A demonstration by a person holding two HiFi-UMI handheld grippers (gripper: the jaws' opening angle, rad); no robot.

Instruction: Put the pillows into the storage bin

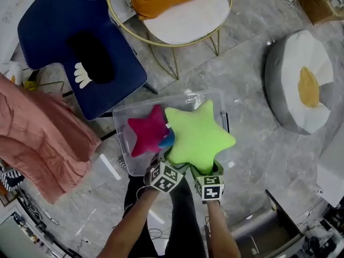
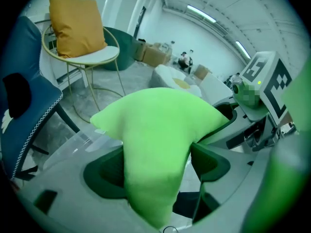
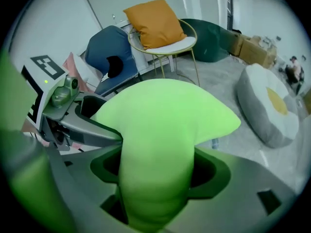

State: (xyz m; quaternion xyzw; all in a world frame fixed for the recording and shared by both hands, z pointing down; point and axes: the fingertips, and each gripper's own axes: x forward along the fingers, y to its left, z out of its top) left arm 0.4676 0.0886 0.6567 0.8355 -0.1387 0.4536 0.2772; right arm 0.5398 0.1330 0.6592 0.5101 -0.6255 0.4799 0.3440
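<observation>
Pointing one arm toward person (image 1: 180,219), star pillow (image 1: 198,136)

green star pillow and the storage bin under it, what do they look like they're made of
The green star pillow looks like soft stuffed fabric with a matte finish, perhaps plush or a stretchy knit. It bunches narrow where the left gripper and the right gripper pinch it. The storage bin looks like clear, hard, glossy plastic: the floor shows through its walls.
</observation>
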